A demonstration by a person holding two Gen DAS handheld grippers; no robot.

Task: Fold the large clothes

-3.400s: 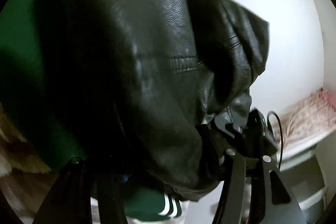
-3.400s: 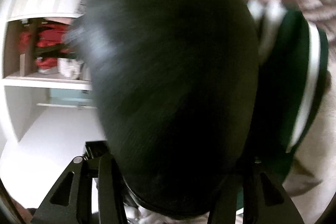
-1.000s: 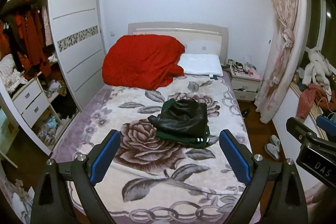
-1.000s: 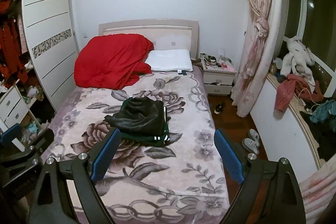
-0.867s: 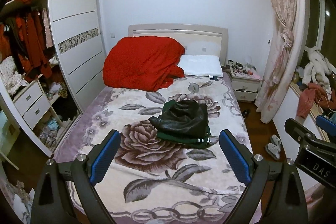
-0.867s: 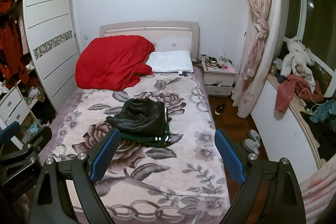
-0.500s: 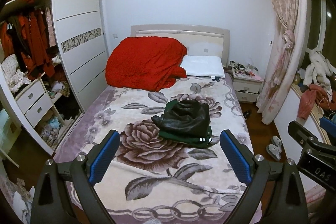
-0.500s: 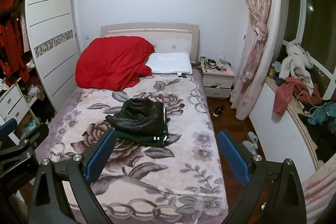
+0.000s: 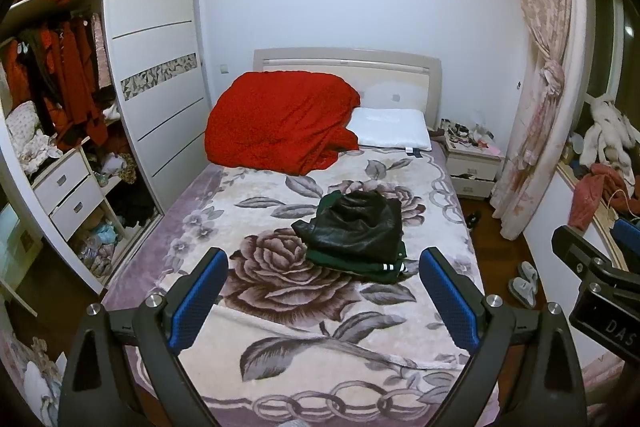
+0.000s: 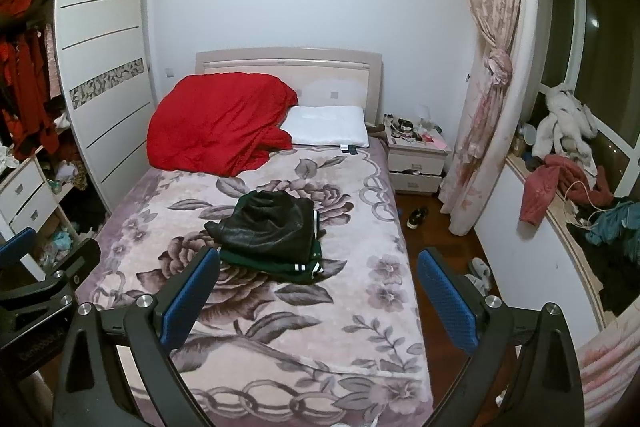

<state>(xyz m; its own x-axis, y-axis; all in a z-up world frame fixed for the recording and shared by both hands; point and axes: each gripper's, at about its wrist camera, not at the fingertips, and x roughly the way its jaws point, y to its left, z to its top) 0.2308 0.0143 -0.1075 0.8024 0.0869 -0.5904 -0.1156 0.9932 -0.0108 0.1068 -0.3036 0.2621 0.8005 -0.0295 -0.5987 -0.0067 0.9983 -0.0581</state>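
A folded black leather jacket (image 9: 356, 225) lies on top of a folded green garment with white stripes (image 9: 360, 265), in the middle of the bed with the floral blanket (image 9: 280, 307). The stack also shows in the right wrist view, with the jacket (image 10: 266, 227) over the green garment (image 10: 280, 267). My left gripper (image 9: 324, 287) is open and empty, held back from the foot of the bed. My right gripper (image 10: 318, 283) is open and empty too. Each gripper shows at the edge of the other's view.
A red quilt (image 9: 280, 123) and a white pillow (image 9: 390, 133) lie at the headboard. An open wardrobe (image 9: 60, 127) with clothes stands left. A nightstand (image 9: 472, 167), a pink curtain (image 9: 540, 107) and a cluttered window ledge (image 10: 568, 179) are right. Slippers (image 9: 524, 279) lie on the floor.
About 3 s ago both grippers held the black jacket close up. It now lies folded on the bed, and both grippers stand open far from it. In the last second the views barely shifted.
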